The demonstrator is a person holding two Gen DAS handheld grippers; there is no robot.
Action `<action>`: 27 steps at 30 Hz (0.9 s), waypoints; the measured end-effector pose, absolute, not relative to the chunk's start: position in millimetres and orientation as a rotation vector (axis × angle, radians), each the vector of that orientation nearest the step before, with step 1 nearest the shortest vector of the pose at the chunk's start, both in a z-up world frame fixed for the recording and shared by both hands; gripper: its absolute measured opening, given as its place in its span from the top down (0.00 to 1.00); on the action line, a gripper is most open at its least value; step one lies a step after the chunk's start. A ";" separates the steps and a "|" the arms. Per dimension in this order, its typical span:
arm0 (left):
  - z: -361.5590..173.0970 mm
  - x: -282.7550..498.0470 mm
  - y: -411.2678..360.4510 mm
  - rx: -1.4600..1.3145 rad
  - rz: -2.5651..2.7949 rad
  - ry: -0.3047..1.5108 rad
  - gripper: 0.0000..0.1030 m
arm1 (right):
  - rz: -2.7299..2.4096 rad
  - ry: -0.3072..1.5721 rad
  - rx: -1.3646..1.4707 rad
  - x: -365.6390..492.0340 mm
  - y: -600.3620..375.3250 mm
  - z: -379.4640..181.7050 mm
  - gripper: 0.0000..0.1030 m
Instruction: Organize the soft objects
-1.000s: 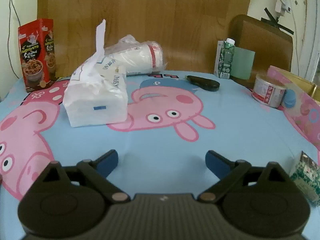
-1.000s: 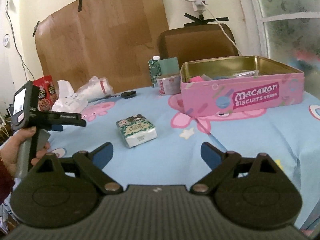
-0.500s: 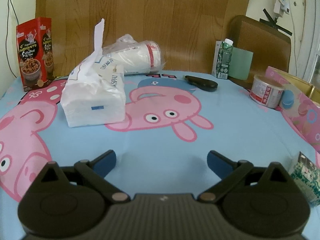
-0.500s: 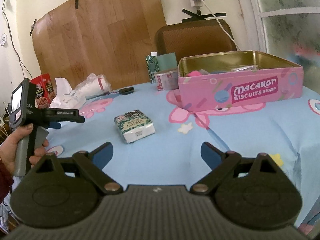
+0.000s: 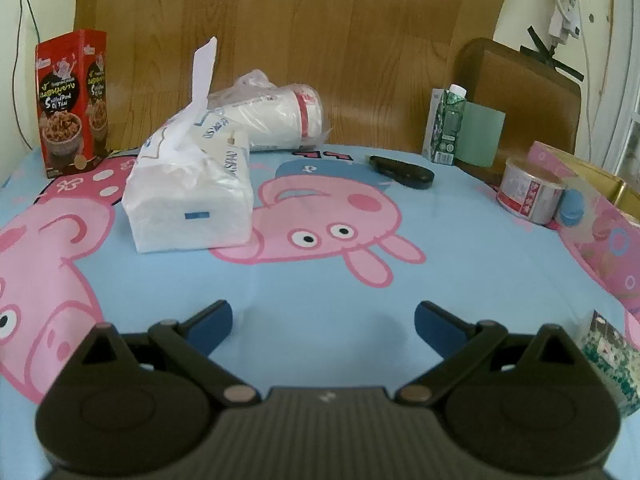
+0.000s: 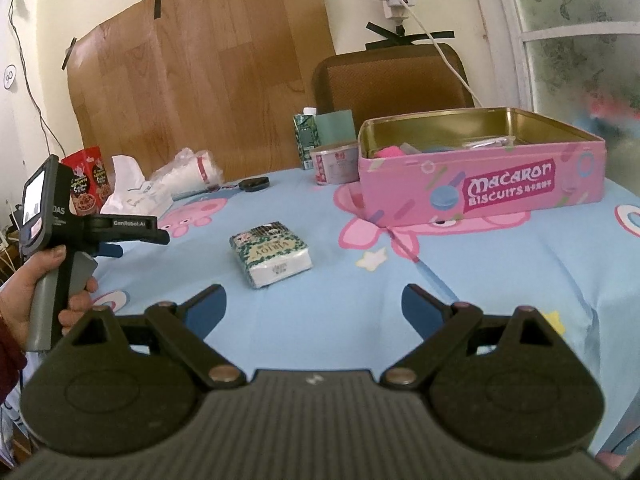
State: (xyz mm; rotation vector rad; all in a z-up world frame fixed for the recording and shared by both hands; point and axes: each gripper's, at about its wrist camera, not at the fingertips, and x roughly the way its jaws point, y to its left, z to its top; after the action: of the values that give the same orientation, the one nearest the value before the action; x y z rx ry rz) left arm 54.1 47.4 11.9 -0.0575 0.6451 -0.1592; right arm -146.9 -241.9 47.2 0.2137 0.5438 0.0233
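Jaws apart and empty on both: left gripper point(image 5: 323, 317), right gripper point(image 6: 314, 306). Small tissue pack point(image 6: 271, 253) mid-table, near pink tin point(image 6: 482, 186). Large tissue pack point(image 5: 188, 196) toward table's far left corner.

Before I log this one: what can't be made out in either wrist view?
- Tin contents: right view, the front wall hides all but a few tops.
- Small tissue pack: left view, cut by the right edge and the gripper body; whole in right view.
- Can label: too small to read in both views.
- Window, right view: frosted, blurred.
- Left gripper and right gripper: open, empty.
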 end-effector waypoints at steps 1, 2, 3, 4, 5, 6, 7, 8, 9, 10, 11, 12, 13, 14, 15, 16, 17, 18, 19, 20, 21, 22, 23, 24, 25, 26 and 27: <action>11.9 54.0 47.9 -0.061 -0.160 0.644 0.02 | 0.023 0.545 0.213 -147.0 -241.7 47.1 0.07; 11.9 53.9 48.3 -0.064 -0.161 0.643 0.02 | 0.024 0.546 0.212 -147.1 -241.6 46.9 0.07; 12.0 54.1 48.3 -0.065 -0.161 0.643 0.02 | 0.024 0.546 0.211 -147.3 -241.1 46.9 0.07; 12.0 54.1 48.1 -0.064 -0.161 0.643 0.02 | 0.023 0.545 0.211 -147.6 -240.7 46.9 0.07; 11.7 53.7 47.8 -0.064 -0.160 0.643 0.02 | 0.023 0.546 0.213 -147.4 -240.9 46.8 0.07; 11.7 53.7 48.1 -0.065 -0.160 0.643 0.02 | 0.022 0.546 0.215 -147.6 -241.2 46.6 0.07; 11.7 53.7 48.0 -0.066 -0.161 0.643 0.02 | 0.022 0.546 0.216 -147.7 -241.5 46.5 0.07; 11.7 53.7 48.0 -0.067 -0.160 0.642 0.02 | 0.021 0.546 0.216 -148.0 -241.6 46.5 0.07; 11.8 53.7 47.8 -0.068 -0.159 0.642 0.02 | 0.020 0.544 0.215 -148.2 -241.4 46.7 0.07; 11.6 53.7 47.7 -0.068 -0.158 0.641 0.02 | 0.019 0.543 0.215 -148.1 -240.9 46.8 0.07; 11.7 53.6 47.8 -0.070 -0.157 0.641 0.02 | 0.017 0.542 0.216 -148.1 -240.6 46.8 0.07; 11.7 53.6 47.8 -0.072 -0.157 0.641 0.02 | 0.018 0.542 0.217 -148.3 -240.5 46.9 0.07; 11.8 53.4 47.8 -0.073 -0.157 0.640 0.02 | 0.018 0.543 0.216 -148.0 -240.2 46.8 0.07; 11.8 53.5 48.0 -0.074 -0.158 0.640 0.02 | 0.018 0.541 0.214 -148.2 -240.0 46.8 0.07; 11.7 53.2 48.3 -0.076 -0.159 0.639 0.02 | 0.016 0.540 0.213 -148.0 -239.4 46.7 0.07; 11.6 52.8 49.0 -0.079 -0.159 0.639 0.02 | 0.016 0.540 0.212 -148.0 -239.1 46.4 0.07; 11.6 52.7 49.4 -0.082 -0.160 0.638 0.02 | 0.017 0.541 0.211 -147.7 -238.8 46.1 0.07; 11.6 52.4 49.7 -0.082 -0.160 0.638 0.02 | 0.018 0.540 0.210 -148.2 -239.1 46.2 0.07; 11.6 52.4 49.8 -0.082 -0.160 0.638 0.02 | 0.017 0.540 0.208 -148.0 -238.3 46.0 0.07; 11.6 52.5 50.1 -0.083 -0.160 0.638 0.02 | 0.016 0.540 0.205 -148.0 -238.0 45.9 0.07; 11.6 52.5 50.8 -0.084 -0.161 0.637 0.02 | 0.016 0.539 0.204 -148.1 -237.7 45.8 0.07; 11.7 52.4 50.7 -0.085 -0.161 0.637 0.02 | 0.015 0.539 0.205 -148.0 -237.3 45.8 0.07; 11.6 52.4 50.8 -0.084 -0.161 0.638 0.02 | 0.014 0.538 0.204 -148.0 -237.1 45.8 0.07; 11.6 52.5 50.8 -0.084 -0.161 0.638 0.02 | 0.013 0.537 0.203 -148.0 -236.9 45.8 0.07; 11.6 52.5 51.6 -0.085 -0.161 0.637 0.02 | 0.012 0.536 0.203 -147.8 -236.8 45.7 0.07; 11.6 52.4 51.1 -0.088 -0.162 0.636 0.02 | 0.011 0.536 0.205 -147.6 -236.5 45.5 0.07; 11.6 52.2 51.3 -0.090 -0.162 0.636 0.02 | 0.013 0.536 0.205 -147.5 -236.7 45.3 0.07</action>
State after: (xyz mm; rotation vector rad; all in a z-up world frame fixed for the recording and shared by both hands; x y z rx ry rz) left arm 52.2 51.3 11.6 -0.0898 0.6357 -0.1625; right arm -147.5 -236.7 45.3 0.2050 0.5365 0.0127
